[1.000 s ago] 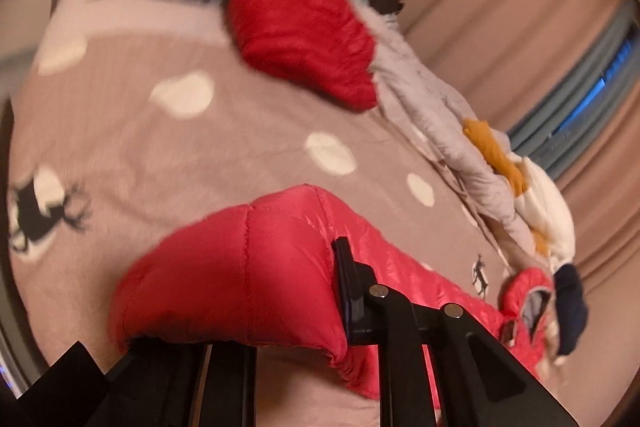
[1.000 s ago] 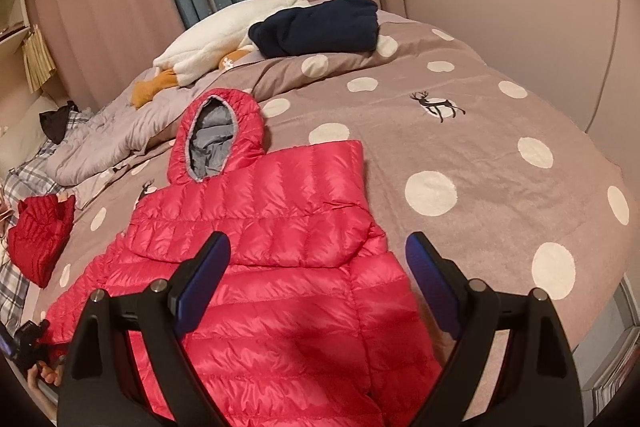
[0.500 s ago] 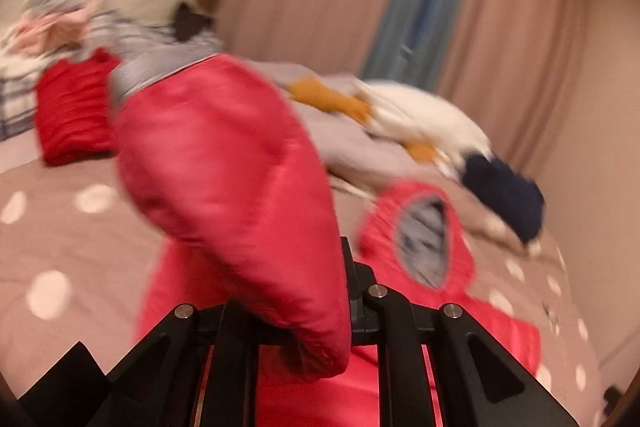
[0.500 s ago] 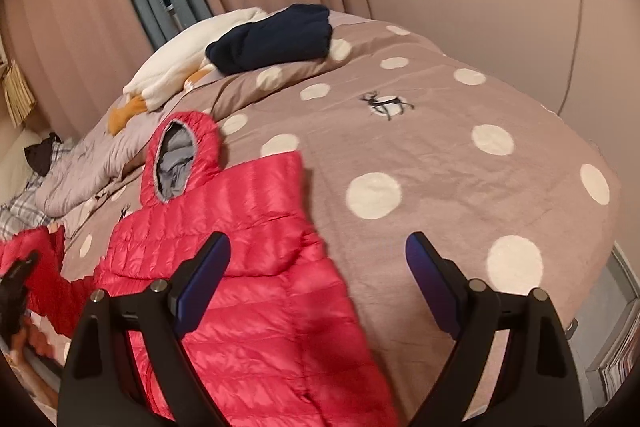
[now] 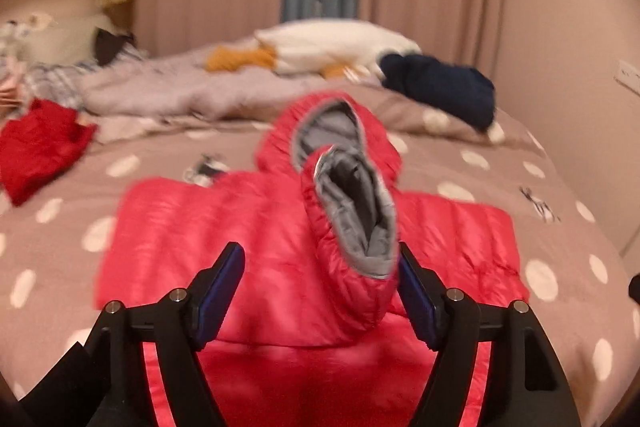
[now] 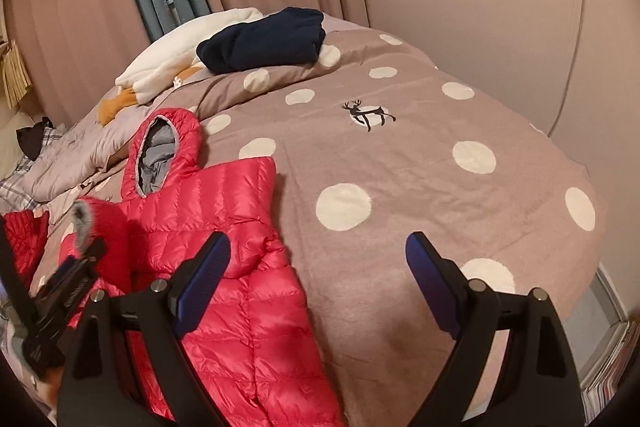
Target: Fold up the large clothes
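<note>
Left hand-held gripper [image 5: 320, 283] just opening (sleeve [image 5: 352, 227] between), bedspread [image 6: 400, 163] beyond jacket [image 6: 240, 267] bare.

Puffer jacket [image 6: 224, 267] lies flat on the bed [image 6: 400, 155], hood [image 6: 160, 143] toward the far curtain side, sleeve cuff [image 5: 352, 219] folded over the chest just in front of the hood and lying between the left gripper [image 5: 320, 291] fingers, nearest the right one. Behind the hood a crumpled quilt [image 5: 168, 91] runs across the bed, with a plush toy [image 6: 180, 55] and a folded dark garment [image 6: 264, 41] on it at the far right, touching each other. A second folded jacket [image 5: 40, 151] sits far left on the bed, well apart; right gripper [image 6: 316, 271] hovers over the jacket's right edge and bare bed cover.
</note>
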{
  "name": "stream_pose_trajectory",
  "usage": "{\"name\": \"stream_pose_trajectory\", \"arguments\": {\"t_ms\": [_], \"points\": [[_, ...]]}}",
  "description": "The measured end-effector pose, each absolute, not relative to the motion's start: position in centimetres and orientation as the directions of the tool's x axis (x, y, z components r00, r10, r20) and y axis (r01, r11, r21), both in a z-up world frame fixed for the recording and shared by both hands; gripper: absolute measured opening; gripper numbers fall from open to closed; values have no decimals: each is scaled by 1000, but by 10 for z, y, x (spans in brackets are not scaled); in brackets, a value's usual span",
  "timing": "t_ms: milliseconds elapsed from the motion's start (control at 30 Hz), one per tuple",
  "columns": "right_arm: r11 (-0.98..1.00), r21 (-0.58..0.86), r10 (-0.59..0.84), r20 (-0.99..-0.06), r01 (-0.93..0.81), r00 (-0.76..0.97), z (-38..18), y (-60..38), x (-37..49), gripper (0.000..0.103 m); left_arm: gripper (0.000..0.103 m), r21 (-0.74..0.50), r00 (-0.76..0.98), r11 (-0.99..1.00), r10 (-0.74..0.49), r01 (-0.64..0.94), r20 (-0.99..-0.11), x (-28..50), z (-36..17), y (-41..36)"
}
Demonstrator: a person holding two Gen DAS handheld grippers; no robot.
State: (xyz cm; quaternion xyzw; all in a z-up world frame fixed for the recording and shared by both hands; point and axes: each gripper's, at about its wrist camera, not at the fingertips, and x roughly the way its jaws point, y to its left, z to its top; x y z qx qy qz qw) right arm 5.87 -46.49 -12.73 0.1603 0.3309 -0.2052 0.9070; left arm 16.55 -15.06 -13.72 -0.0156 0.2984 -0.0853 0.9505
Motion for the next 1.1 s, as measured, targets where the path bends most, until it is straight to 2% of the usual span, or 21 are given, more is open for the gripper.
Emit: {"name": "stream_pose_trajectory", "arguments": {"t_ms": [33, 67, 100, 167, 267, 467, 600, 700, 767, 800, 833, 900, 933, 967, 1033, 1100], "points": [[866, 160, -258, -669, 474, 697, -127, -463, 60, 90, 80, -90, 820, 987, -161, 134, -549, 158, -131, -144], [869, 172, -243, -669, 464, 703, -127, -460, 60, 90, 92, -104, 827, 987, -163, 126, -539, 155, -126, -141], [872, 185, -229, -666, 454, 710, -127, -457, 61, 90, 100, -121, 834, 984, -177, 132, -523, 149, -120, -134], [880, 189, -213, -664, 436, 717, -126, -447, 65, 90, 100, -140, 855, 982, -181, 128, -486, 142, -113, -122], [895, 186, -194, -658, 406, 728, -124, -429, 72, 90, 100, -125, 883, 992, -82, 27, -462, 139, -109, -100], [917, 258, -67, -653, 304, 755, -126, -400, 97, 92, 100, -225, 850, 966, -7, -131, -527, 152, -132, -39], [930, 299, 36, -648, 211, 761, -133, -381, 137, 95, 100, -231, 823, 952, 35, -200, -567, 163, -149, -12], [936, 316, 120, -702, 156, 702, -162, -366, 181, 96, 100, -228, 811, 944, 64, -238, -582, 170, -157, 0], [945, 281, 123, -778, 166, 616, -196, -357, 208, 94, 100, -243, 798, 937, 59, -252, -599, 174, -161, 8], [948, 261, 113, -811, 182, 574, -212, -354, 217, 92, 100, -255, 793, 933, 50, -254, -607, 177, -163, 11], [953, 228, 85, -834, 200, 545, -226, -353, 222, 80, 100, -259, 793, 931, 51, -259, -607, 177, -164, 13], [968, 183, 49, -809, 172, 586, -227, -348, 220, 56, 100, -250, 792, 928, 72, -276, -606, 177, -166, 13], [971, 180, 51, -795, 156, 604, -219, -347, 217, 28, 100, -242, 792, 932, 71, -269, -607, 178, -166, 12], [964, 221, 80, -769, 147, 634, -208, -350, 213, 16, 100, -235, 794, 939, 62, -252, -605, 179, -167, 9], [949, 271, 87, -712, 158, 697, -189, -366, 200, 15, 100, -205, 796, 952, 59, -226, -603, 180, -169, 3], [955, 235, 30, -680, 179, 733, -172, -378, 186, 15, 100, -179, 791, 963, 54, -204, -610, 181, -170, -5]]}}
